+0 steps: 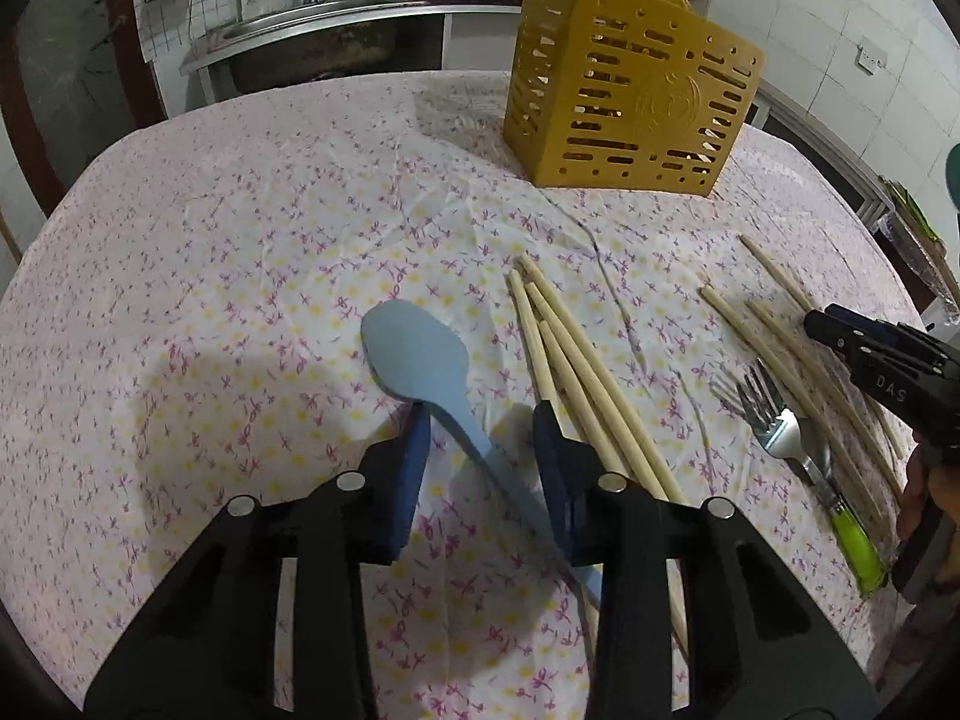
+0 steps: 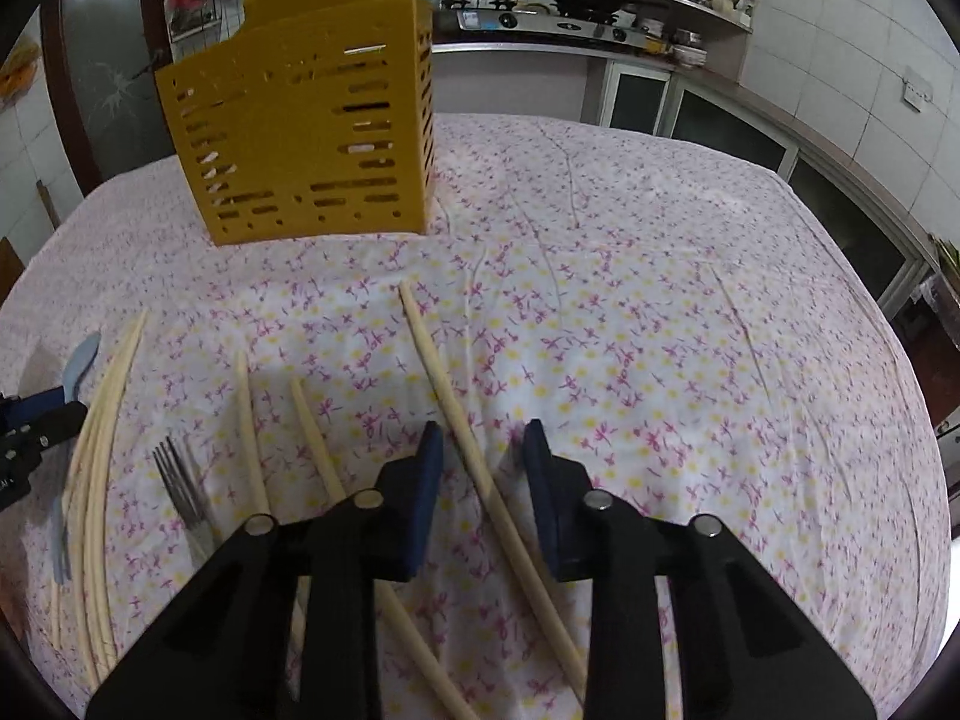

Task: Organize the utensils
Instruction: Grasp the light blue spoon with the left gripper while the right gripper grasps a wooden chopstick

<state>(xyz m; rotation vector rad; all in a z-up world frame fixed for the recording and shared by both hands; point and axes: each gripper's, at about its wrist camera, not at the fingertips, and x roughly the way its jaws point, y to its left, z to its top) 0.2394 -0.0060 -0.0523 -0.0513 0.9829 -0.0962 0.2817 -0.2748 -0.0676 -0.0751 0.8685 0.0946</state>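
Left wrist view: the left gripper (image 1: 483, 420) is hovering with jaws apart astride the pale blue plastic spoon (image 1: 420, 354) lying on the floral tablecloth (image 1: 240, 252), beside a bundle of wooden chopsticks (image 1: 576, 372); the slotted yellow plastic utensil holder (image 1: 630, 96) is standing beyond.

Right wrist view: the right gripper (image 2: 483, 447) is hanging spread wide over a single wooden chopstick (image 2: 444, 390), not gripping it.

You can read only "DAS", in pale letters on the black right gripper (image 1: 840, 333).

The right gripper (image 2: 483, 441) hovers with jaws apart over one chopstick (image 2: 462, 420) on the floral tablecloth (image 2: 690, 330). A fork (image 2: 180, 489) lies left; the yellow slotted holder (image 2: 300, 138) stands beyond.
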